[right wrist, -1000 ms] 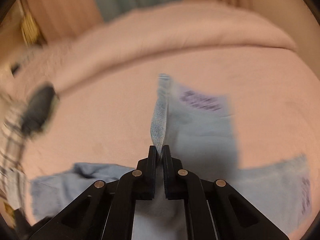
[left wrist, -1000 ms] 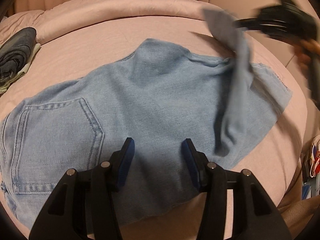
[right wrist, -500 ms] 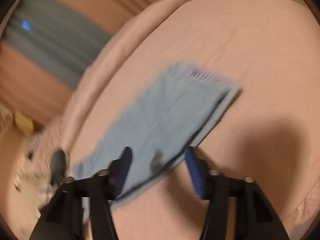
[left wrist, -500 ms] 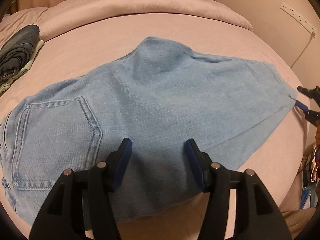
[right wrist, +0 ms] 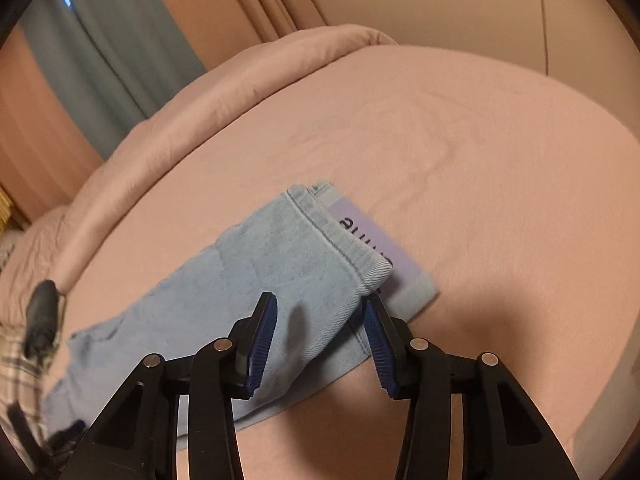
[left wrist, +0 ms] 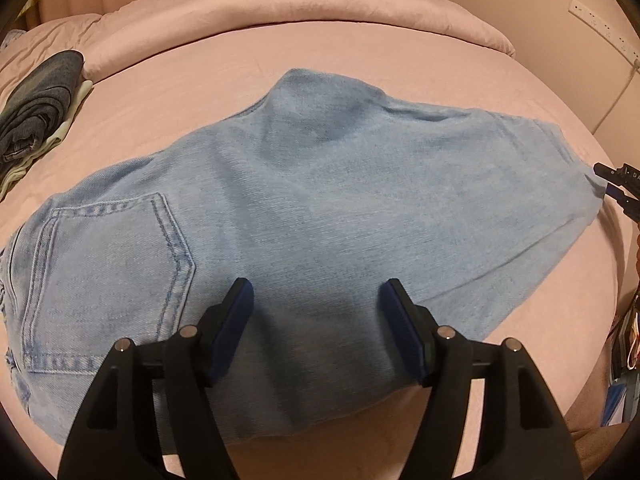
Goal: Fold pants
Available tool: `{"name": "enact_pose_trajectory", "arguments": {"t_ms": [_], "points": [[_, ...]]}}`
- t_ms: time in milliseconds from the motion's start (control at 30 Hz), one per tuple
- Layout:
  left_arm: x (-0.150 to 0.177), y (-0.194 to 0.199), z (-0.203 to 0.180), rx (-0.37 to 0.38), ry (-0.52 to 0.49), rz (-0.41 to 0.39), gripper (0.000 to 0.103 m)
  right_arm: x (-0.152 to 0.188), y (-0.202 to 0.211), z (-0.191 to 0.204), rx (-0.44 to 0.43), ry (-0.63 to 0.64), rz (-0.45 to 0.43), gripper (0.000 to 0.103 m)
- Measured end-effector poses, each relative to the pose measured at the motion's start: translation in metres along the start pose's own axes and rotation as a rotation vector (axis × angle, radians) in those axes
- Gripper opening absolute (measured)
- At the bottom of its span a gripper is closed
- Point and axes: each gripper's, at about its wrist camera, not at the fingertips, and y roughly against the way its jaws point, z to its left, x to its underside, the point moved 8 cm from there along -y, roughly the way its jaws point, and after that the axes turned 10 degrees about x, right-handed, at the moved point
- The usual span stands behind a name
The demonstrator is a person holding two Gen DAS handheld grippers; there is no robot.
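Light blue jeans (left wrist: 320, 200) lie flat across the pink bed (left wrist: 360, 60), back pocket (left wrist: 104, 272) at the left, legs running right. My left gripper (left wrist: 316, 292) hovers over the seat area; its jaws are opening and grip nothing. The leg hems (right wrist: 340, 248), with a purple label (right wrist: 372, 240), lie on the sheet in the right wrist view. My right gripper (right wrist: 318, 304) sits low over that hem, its jaws closing, with the hem corner between them but not pressed. Its tip (left wrist: 618, 186) shows at the jeans' right end.
A stack of dark folded jeans (left wrist: 36, 100) rests at the far left of the bed. A rolled pink duvet (left wrist: 280, 12) lines the far edge. Curtains (right wrist: 100, 60) and a wall socket strip (left wrist: 600, 28) stand behind. Clutter (left wrist: 628, 340) sits past the bed's right edge.
The right gripper, shut on a lifted leg hem a second ago, swung right and down, let the hem drop flat and now stands apart over it. The left jaws have widened.
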Motion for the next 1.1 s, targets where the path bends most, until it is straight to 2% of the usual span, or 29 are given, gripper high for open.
{"name": "enact_pose_trajectory", "arguments": {"t_ms": [133, 267, 367, 533, 600, 667, 733, 767, 800, 867, 900, 933, 1033, 1100], "points": [[-0.002, -0.003, -0.001, -0.007, 0.004, 0.006, 0.068, -0.009, 0.001, 0.005, 0.023, 0.041, -0.023, 0.035], [-0.005, -0.007, -0.004, -0.015, 0.010, 0.014, 0.069, -0.012, 0.002, 0.011, 0.047, 0.083, -0.050, 0.015], [-0.007, -0.009, -0.007, -0.021, 0.010, 0.021, 0.070, -0.015, 0.004, 0.012, 0.065, 0.119, -0.076, 0.006], [-0.010, -0.014, -0.010, -0.024, 0.009, 0.027, 0.072, -0.018, 0.010, 0.010, 0.091, 0.144, -0.104, 0.005], [-0.013, -0.016, -0.012, -0.023, 0.009, 0.027, 0.073, -0.014, 0.003, 0.004, 0.096, 0.128, -0.075, 0.005], [-0.014, -0.017, -0.013, -0.021, 0.010, 0.029, 0.074, -0.002, -0.016, -0.005, 0.131, 0.140, 0.012, 0.005], [-0.016, -0.018, -0.014, -0.021, 0.009, 0.037, 0.074, 0.003, -0.022, -0.013, 0.110, 0.117, 0.036, 0.005], [-0.017, -0.017, -0.014, -0.020, 0.016, 0.046, 0.074, 0.001, -0.018, -0.013, 0.110, 0.119, 0.031, 0.009], [-0.019, -0.016, -0.015, -0.015, 0.025, 0.052, 0.074, -0.004, -0.011, -0.014, 0.152, 0.132, 0.010, 0.019], [-0.026, -0.013, -0.017, 0.019, 0.039, 0.039, 0.074, -0.013, 0.002, -0.014, 0.248, 0.172, -0.053, 0.027], [-0.030, -0.011, -0.019, 0.033, 0.044, 0.025, 0.074, -0.018, 0.010, -0.009, 0.274, 0.202, -0.095, 0.027], [-0.033, -0.011, -0.019, 0.039, 0.047, 0.018, 0.074, -0.021, 0.019, 0.002, 0.274, 0.243, -0.135, 0.027], [-0.047, -0.014, -0.020, 0.059, 0.056, -0.010, 0.074, -0.016, 0.028, 0.036, 0.233, 0.340, -0.171, 0.027], [-0.050, -0.020, -0.019, 0.060, 0.060, -0.008, 0.074, 0.002, 0.022, 0.071, 0.099, 0.425, -0.126, 0.027]]}}
